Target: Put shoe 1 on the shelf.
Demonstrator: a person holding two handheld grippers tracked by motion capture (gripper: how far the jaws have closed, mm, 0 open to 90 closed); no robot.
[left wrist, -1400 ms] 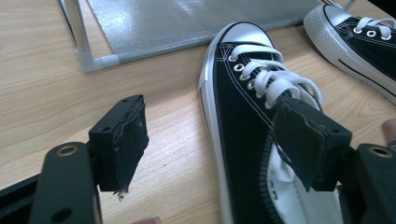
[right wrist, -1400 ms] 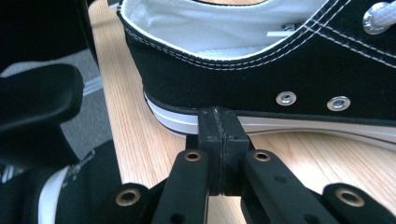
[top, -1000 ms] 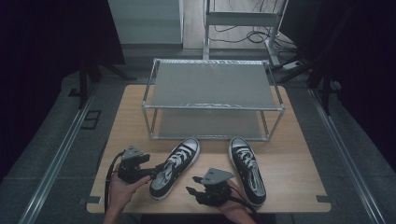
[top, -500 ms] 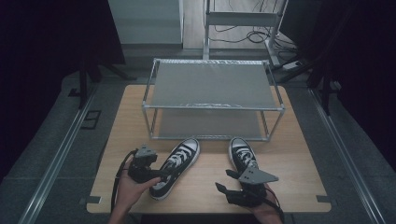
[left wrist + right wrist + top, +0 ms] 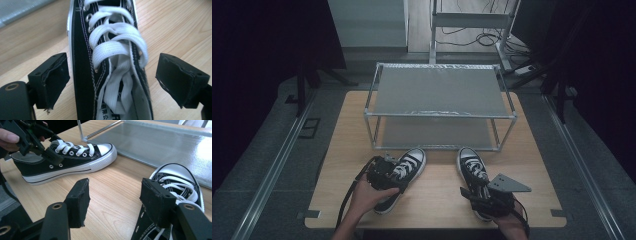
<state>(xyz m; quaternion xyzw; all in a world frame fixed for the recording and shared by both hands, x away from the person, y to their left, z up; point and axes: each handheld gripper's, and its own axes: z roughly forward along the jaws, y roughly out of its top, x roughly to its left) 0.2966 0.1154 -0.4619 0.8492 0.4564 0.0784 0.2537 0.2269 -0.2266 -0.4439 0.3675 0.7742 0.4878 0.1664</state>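
Two black canvas sneakers with white laces and toe caps lie on the wooden table (image 5: 437,200), toes toward the rack. My left gripper (image 5: 388,175) straddles the laced upper of the left sneaker (image 5: 412,162); its jaws have just been opening. In the left gripper view the sneaker (image 5: 82,62) stands between the pads (image 5: 53,80) of my left gripper (image 5: 113,80), which do not touch it. My right gripper (image 5: 474,196) is at the heel of the right sneaker (image 5: 472,170). Its jaws have opened wider, and my right gripper (image 5: 116,200) has bare wood between them, the right sneaker (image 5: 180,180) beside one jaw.
A two-tier metal rack (image 5: 439,92) stands at the back of the table, its lower shelf (image 5: 160,142) just beyond the sneakers' toes. In the right gripper view the left sneaker (image 5: 70,160) and the left gripper (image 5: 37,140) with a hand show farther off.
My left gripper has moved right onto the left sneaker and opened. My right gripper has swung right, from between the sneakers to the right sneaker's heel.
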